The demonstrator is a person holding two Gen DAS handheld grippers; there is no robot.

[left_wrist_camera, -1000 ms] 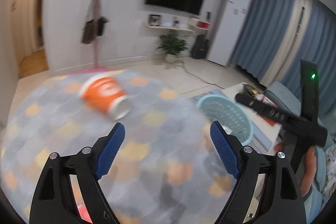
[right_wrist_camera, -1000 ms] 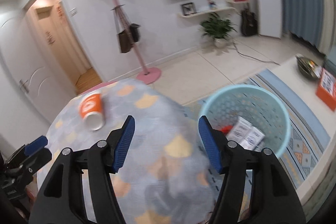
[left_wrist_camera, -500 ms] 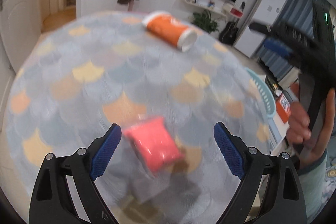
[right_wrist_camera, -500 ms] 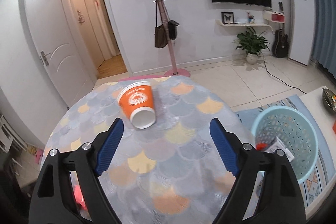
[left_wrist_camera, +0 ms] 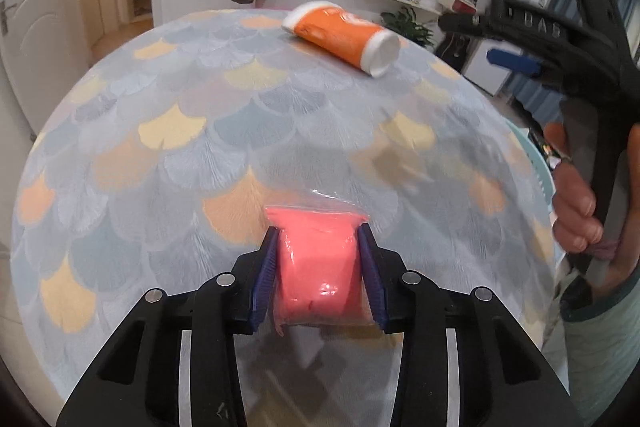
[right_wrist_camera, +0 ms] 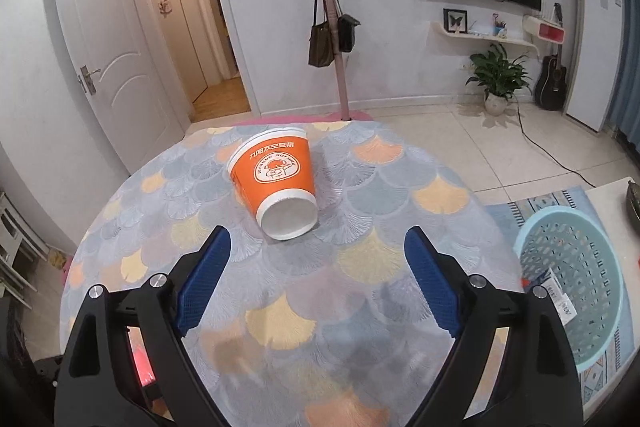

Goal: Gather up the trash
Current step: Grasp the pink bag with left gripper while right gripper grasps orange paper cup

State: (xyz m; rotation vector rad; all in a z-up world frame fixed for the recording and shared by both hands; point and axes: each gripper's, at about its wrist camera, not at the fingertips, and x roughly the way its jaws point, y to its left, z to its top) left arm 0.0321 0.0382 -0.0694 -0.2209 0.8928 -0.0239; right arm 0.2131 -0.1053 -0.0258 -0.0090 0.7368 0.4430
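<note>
My left gripper [left_wrist_camera: 318, 239] is shut on a pink plastic packet [left_wrist_camera: 318, 263] that lies on the round table [left_wrist_camera: 168, 147] near its front edge. An orange paper cup [left_wrist_camera: 344, 37] lies on its side at the far part of the table; it also shows in the right wrist view [right_wrist_camera: 276, 179], base toward me. My right gripper [right_wrist_camera: 316, 251] is open and empty, just short of the cup, and shows at the right of the left wrist view [left_wrist_camera: 516, 61]. A light blue trash basket [right_wrist_camera: 572, 287] stands on the floor to the right of the table.
The table has a fan-pattern cloth [right_wrist_camera: 360, 259]. A pink coat stand [right_wrist_camera: 332, 27] with bags is behind it. A low white table [right_wrist_camera: 612, 199] is beyond the basket. The basket holds some paper trash [right_wrist_camera: 556, 291].
My left gripper has moved forward over the pink packet and closed on it. My right gripper has moved closer to the orange cup and stays open.
</note>
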